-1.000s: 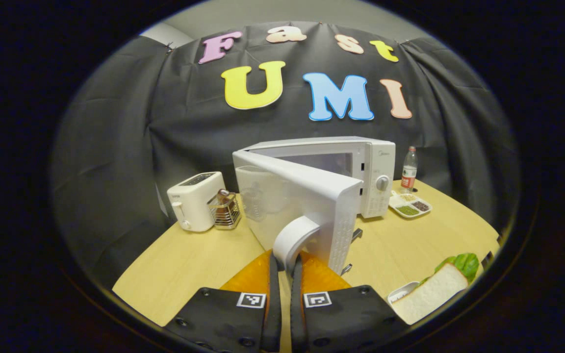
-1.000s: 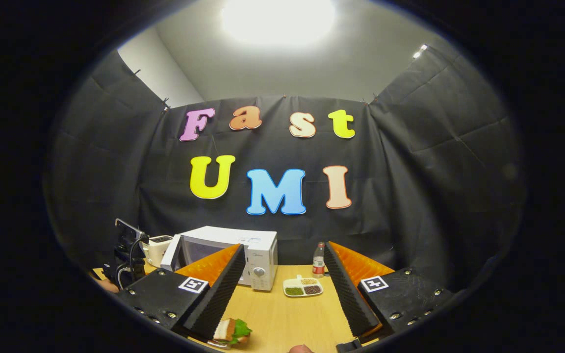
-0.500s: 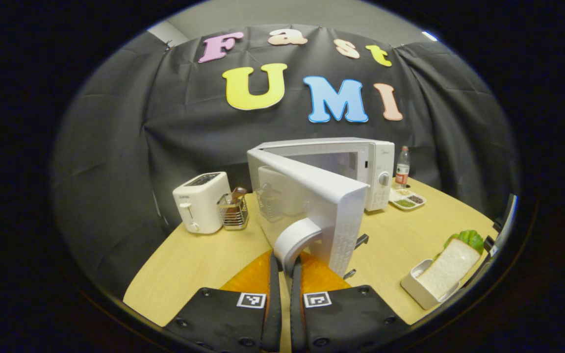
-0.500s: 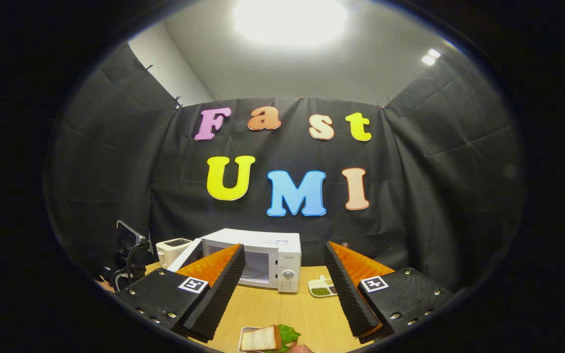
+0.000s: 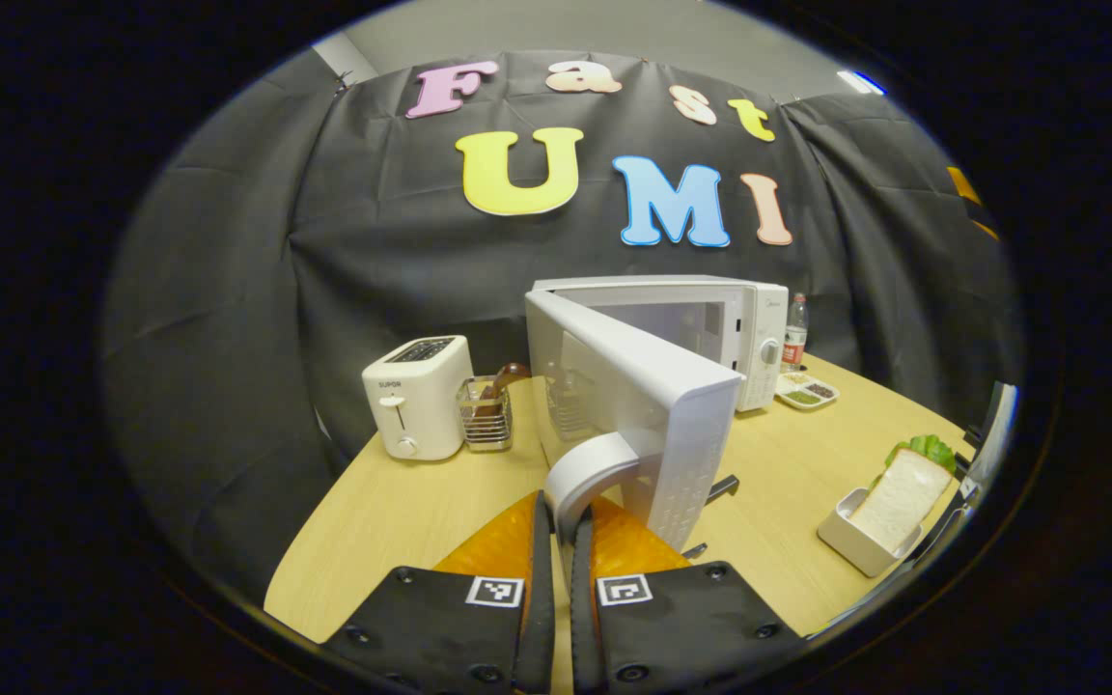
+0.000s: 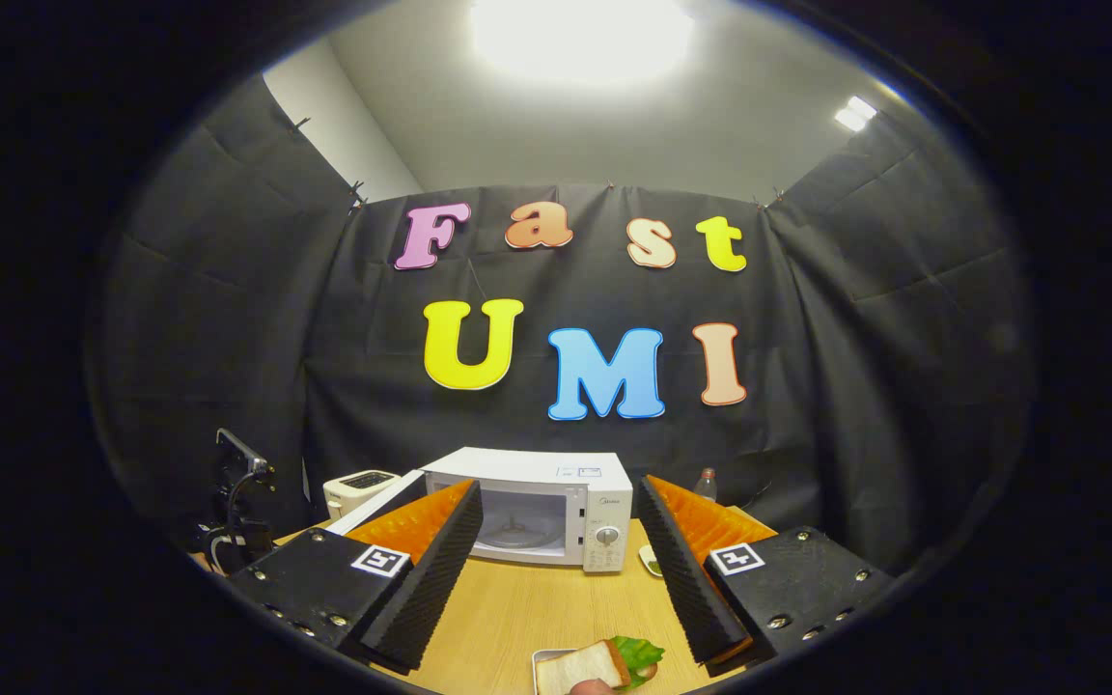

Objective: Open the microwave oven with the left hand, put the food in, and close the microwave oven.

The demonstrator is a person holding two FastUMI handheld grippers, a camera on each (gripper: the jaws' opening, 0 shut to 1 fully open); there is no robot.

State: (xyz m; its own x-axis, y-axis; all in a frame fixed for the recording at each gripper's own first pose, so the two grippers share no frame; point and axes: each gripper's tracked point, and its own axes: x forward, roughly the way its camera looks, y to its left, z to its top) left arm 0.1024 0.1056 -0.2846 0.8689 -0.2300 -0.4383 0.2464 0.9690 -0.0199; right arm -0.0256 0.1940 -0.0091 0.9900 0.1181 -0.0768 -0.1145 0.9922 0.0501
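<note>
In the left gripper view, the left gripper (image 5: 556,516) had its two fingers clamped together on the curved white handle (image 5: 587,465) of the white microwave door (image 5: 648,410), which stood swung well open toward the near side of the pale wooden table (image 5: 402,507). The white box-shaped microwave oven (image 5: 701,323) sat at the far middle of the table with its cavity open to view. To its left stood a white two-slot toaster (image 5: 416,396), and just beside that a small wire rack (image 5: 486,415) with something brown in it. On the far right of the oven stood a clear plastic bottle (image 5: 794,333), with a small white divided dish of grains (image 5: 805,391) near it. The food, a white-bread sandwich with green lettuce (image 5: 903,480), rested in a small white rectangular tray (image 5: 850,539) at the near right edge of the table, well apart from the oven. In the right gripper view, the right gripper (image 6: 561,569) hung above the table with its fingers wide apart and nothing between them; the sandwich (image 6: 595,664) lay just below it at the near edge, and the oven (image 6: 542,502) stood open at the far side. The left gripper (image 6: 233,502) showed dimly at the far left.
</note>
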